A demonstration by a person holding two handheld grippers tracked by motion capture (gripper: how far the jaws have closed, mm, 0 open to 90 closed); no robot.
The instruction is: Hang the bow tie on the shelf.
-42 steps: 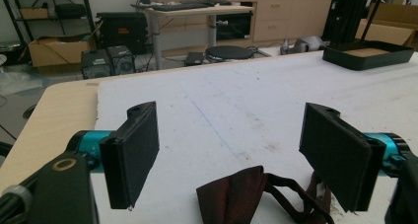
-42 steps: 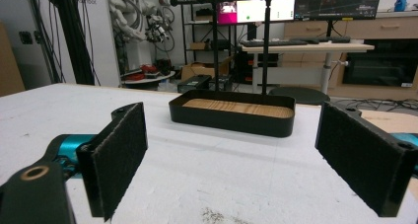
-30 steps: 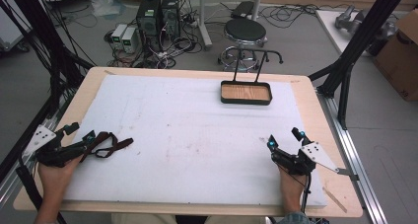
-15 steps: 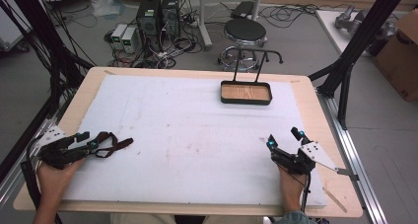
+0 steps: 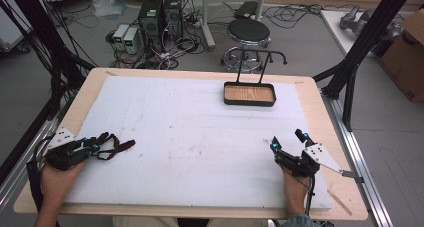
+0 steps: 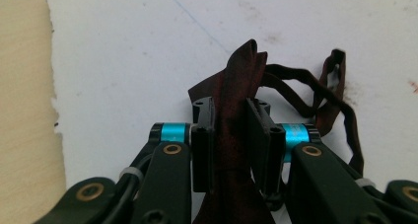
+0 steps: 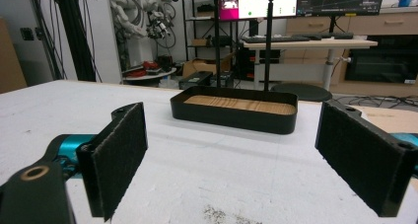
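High view: little changed from half a second ago, left tongs (image 5: 95, 144) at the same near-left spot on the white worktop (image 5: 190, 127), dark red strap (image 5: 114, 147) lying as before, loops trailing rightward from the tips; right tongs (image 5: 285, 146) unmoved at the near right, spread apart, well apart from the strap; black tray with wooden floor (image 5: 249, 94) at the far side, two upright posts behind it

Left gripper view: left tongs (image 6: 231, 135) clamped on the strap (image 6: 241, 100), fabric bunched upright between the pads, remaining loops lying on the worktop (image 6: 123, 51) ahead and to the right

Right gripper view: right tongs (image 7: 236, 150) wide apart, nothing between them; tray (image 7: 234, 109) straight ahead, well beyond the tips
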